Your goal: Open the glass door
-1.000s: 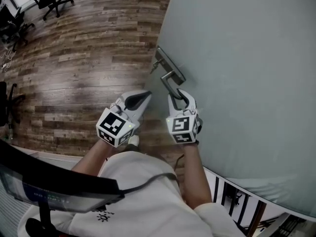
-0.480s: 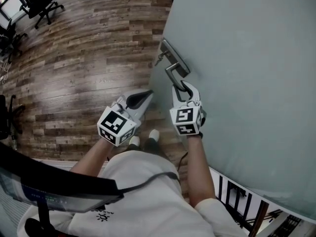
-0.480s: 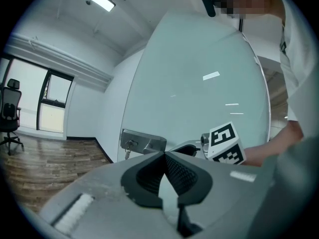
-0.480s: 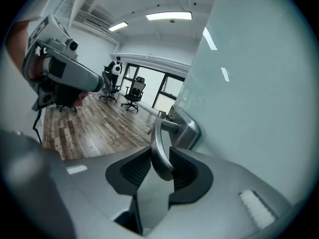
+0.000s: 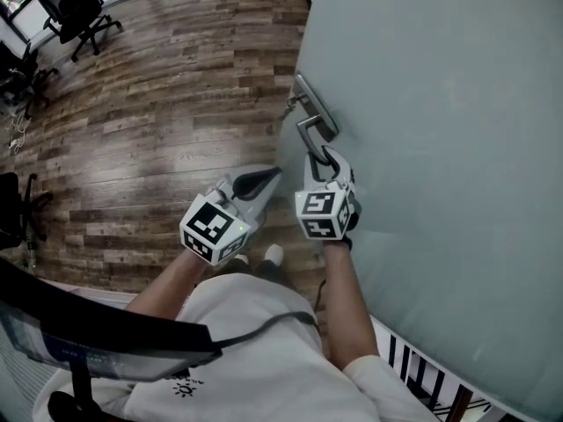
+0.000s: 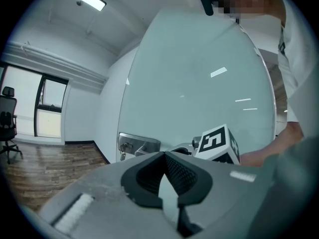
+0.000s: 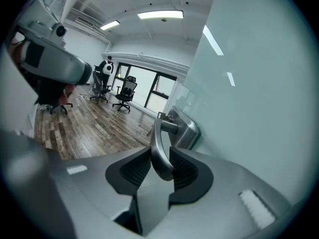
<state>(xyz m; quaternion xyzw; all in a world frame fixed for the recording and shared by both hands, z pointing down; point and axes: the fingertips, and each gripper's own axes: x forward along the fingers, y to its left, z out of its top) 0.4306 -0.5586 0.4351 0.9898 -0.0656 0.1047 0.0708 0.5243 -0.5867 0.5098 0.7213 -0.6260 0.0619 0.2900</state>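
Observation:
The frosted glass door (image 5: 440, 148) fills the right of the head view. Its steel lever handle (image 5: 310, 139) hangs from a lock plate (image 5: 315, 110) near the door's left edge. My right gripper (image 5: 327, 167) is shut on the lever's lower end. In the right gripper view both pads press the handle (image 7: 158, 146) below the lock plate (image 7: 183, 127). My left gripper (image 5: 264, 181) hovers just left of the right one, off the door, shut and holding nothing. In the left gripper view its tips (image 6: 164, 157) meet, with the door (image 6: 199, 73) and lock plate (image 6: 139, 144) ahead.
Wooden floor (image 5: 158, 148) spreads to the left of the door. Office chairs (image 5: 79, 11) stand far back at the top left. Keys (image 5: 287, 106) dangle from the lock. The person's shoe (image 5: 274, 254) shows below the grippers. Windows (image 7: 144, 91) lie beyond the floor.
Both grippers shifted together with the handle, the right one staying shut on it. The door's edge stands differently over the floor, and a shoe has come into view below the hands.

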